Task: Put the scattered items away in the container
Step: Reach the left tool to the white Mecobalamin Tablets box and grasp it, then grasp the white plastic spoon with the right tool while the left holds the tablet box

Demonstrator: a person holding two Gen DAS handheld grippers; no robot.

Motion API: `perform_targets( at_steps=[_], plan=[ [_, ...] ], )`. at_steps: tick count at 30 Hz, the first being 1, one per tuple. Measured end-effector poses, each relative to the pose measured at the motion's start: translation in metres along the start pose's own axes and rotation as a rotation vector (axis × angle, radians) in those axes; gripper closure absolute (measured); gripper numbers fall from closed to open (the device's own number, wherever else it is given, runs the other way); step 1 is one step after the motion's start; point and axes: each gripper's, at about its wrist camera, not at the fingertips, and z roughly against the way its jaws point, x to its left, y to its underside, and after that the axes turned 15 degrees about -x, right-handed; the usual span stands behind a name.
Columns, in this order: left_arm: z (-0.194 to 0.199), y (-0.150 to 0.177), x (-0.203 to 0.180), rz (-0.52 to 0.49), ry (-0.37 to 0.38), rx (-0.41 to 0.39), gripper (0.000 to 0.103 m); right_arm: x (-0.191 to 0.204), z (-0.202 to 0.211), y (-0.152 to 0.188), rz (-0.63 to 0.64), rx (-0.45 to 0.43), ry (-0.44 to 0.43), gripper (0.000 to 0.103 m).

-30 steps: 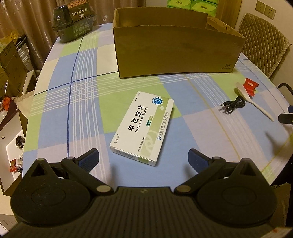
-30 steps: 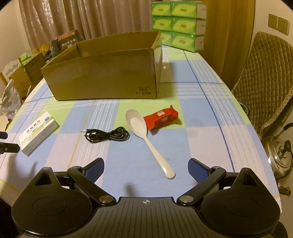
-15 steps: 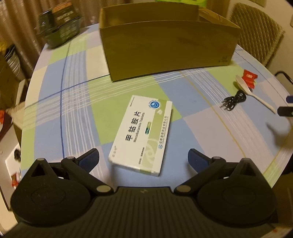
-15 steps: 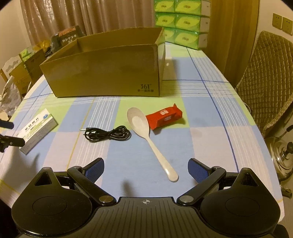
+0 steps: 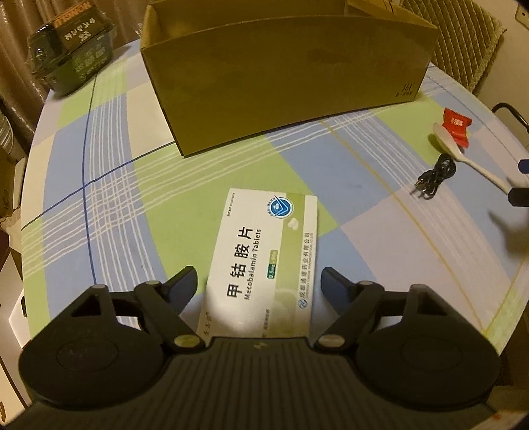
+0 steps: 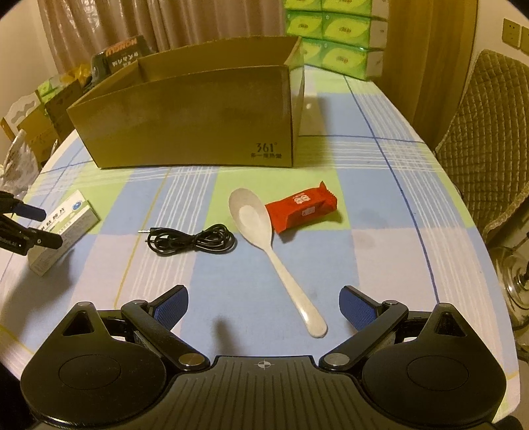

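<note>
Checked cloth in blue, green and white covers the round table [image 6: 390,205], with curtains [image 6: 99,29] behind and a quilted chair [image 6: 489,132] at the right. The open cardboard box [image 6: 198,122] stands at the far middle. Left wrist view: the left gripper [image 5: 258,284], jaws wide apart and holding nothing, straddles the near end of the white-and-green tablet box [image 5: 264,261], which lies flat on the cloth; neither pad visibly touches it. Right wrist view: the right gripper [image 6: 264,306], likewise spread and empty, hovers near the handle of the white spoon [image 6: 271,251]. Only this view shows the stacked green tissue packs [image 6: 334,36]. The red snack packet [image 6: 302,206] touches the spoon's bowl; the coiled black cable [image 6: 191,239] lies just left.
</note>
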Motion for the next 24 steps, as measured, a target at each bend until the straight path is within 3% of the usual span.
perform_targets(
  at_steps=[8,17,24],
  plan=[
    [-0.015,-0.003,0.002,-0.008,0.023,0.026,0.034,0.001,-0.01,-0.002,0.027,0.005,0.001,0.008],
    [-0.001,0.01,-0.022,0.016,0.021,0.007,0.035,0.008,-0.028,-0.006,0.14,0.005,-0.028,0.009],
    [0.018,0.024,-0.054,0.152,0.043,-0.031,0.035,0.003,-0.048,-0.005,0.185,0.052,-0.074,0.049]
  ],
)
